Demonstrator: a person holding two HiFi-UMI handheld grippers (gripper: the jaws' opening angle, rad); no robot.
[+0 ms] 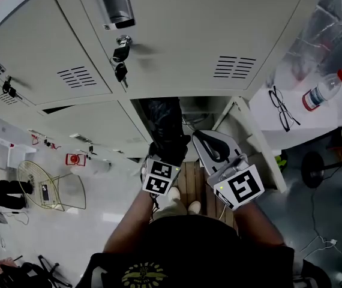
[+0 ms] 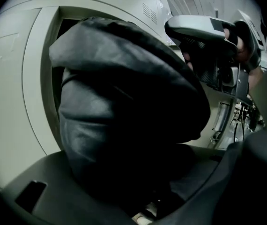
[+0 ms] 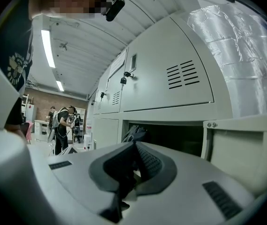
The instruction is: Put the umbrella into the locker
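While the left tool (image 1: 166, 155) is clamped round the near end of the black folded fabric umbrella (image 1: 164, 125), only the umbrella's far end lies inside the open compartment of the pale grey metal locker (image 1: 136, 120). The rest hangs out over the floor. The right tool (image 3: 134, 145) hovers just to the right, its jaws pressed together with nothing between them.

The likeliest mishap is an early release. With so much of the umbrella outside, it would probably tip over the sill and drop. The grip sits on loose, slippery-looking folds rather than a firm shaft, so a push could let it slide in the jaws or bunch up. The bulging fabric passes close to the opening's left edge and may snag there. The open locker door (image 1: 256, 140) stands near the right tool, and a bump could swing it into the way.
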